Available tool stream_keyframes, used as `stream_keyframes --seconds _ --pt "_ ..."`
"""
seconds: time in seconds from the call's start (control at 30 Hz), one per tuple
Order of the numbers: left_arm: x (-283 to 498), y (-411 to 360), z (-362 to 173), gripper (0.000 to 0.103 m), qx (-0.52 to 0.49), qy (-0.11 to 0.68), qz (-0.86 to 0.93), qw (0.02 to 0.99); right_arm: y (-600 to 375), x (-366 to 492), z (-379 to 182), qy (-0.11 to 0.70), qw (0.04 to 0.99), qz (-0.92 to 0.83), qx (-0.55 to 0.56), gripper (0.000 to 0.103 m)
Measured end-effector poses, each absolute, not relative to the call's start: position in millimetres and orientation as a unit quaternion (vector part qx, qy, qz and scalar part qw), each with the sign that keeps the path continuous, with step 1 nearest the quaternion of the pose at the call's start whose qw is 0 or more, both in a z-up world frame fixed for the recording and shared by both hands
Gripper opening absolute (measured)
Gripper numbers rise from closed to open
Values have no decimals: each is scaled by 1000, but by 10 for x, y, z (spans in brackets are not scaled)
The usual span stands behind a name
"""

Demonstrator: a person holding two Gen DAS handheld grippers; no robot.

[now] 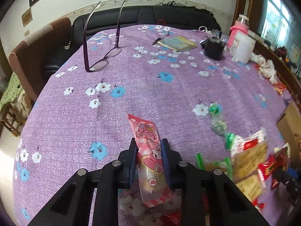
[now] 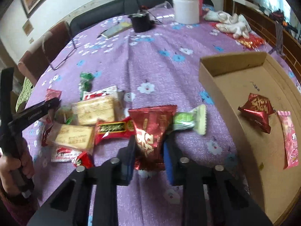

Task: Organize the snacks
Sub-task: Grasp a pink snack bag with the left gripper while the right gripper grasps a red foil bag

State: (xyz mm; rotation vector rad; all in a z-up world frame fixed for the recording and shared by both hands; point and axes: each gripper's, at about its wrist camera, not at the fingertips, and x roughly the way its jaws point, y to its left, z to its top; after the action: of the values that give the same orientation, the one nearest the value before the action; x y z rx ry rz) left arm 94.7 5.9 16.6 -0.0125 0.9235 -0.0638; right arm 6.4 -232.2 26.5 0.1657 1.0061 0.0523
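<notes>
My left gripper (image 1: 149, 148) is shut on a pink cartoon snack packet (image 1: 148, 150) and holds it upright above the purple floral tablecloth (image 1: 131, 94). My right gripper (image 2: 150, 145) is shut on a shiny red snack packet (image 2: 150, 131) and holds it over the table. A cardboard box (image 2: 212, 81) at the right holds a red packet (image 2: 256, 111) and a pink packet (image 2: 289, 139). A pile of loose snacks (image 2: 90, 120) lies left of the right gripper. It also shows in the left wrist view (image 1: 248, 160). The left gripper's body (image 2: 32, 114) shows at the far left.
Purple glasses (image 1: 101, 60) stand on the far left of the table. A booklet (image 1: 178, 43), a black cup (image 1: 214, 49), a white jar (image 2: 186, 7) and a pink bottle (image 1: 239, 28) stand at the back. White gloves (image 2: 229, 22) lie on a red wrapper.
</notes>
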Motion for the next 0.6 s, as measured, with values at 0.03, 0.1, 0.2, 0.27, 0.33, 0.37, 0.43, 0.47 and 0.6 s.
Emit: stream_keyframes --seconds 0.03,0.1,0.2,0.27,0.33,0.37,0.43,0.47,0.6 --pt "926 55 206 25 -11 439 -39 897 -2330 30 284 478 874 26 85 24" --pt "874 36 283 24 -19 426 -53 903 -2330 -52 340 468 878 33 93 24" --pt "764 0 427 24 -37 400 -84 912 -2317 -188 442 452 886 37 99 24" --pt "691 -38 505 24 -41 385 -100 916 -2307 -255 496 444 889 40 100 24" --pt "620 -89 581 24 -43 372 -116 920 -2292 -311 535 439 892 42 100 24" --pt "584 -123 610 24 -40 366 -120 922 -2286 -330 545 439 892 43 102 24" --pt "521 -201 651 24 -32 357 -133 924 -2288 -350 547 439 891 46 105 24" --pt "488 -255 663 24 -28 355 -140 924 -2291 -356 545 440 891 46 105 24" --pt "422 -410 676 24 -18 357 -166 919 -2324 -397 551 440 889 47 119 24"
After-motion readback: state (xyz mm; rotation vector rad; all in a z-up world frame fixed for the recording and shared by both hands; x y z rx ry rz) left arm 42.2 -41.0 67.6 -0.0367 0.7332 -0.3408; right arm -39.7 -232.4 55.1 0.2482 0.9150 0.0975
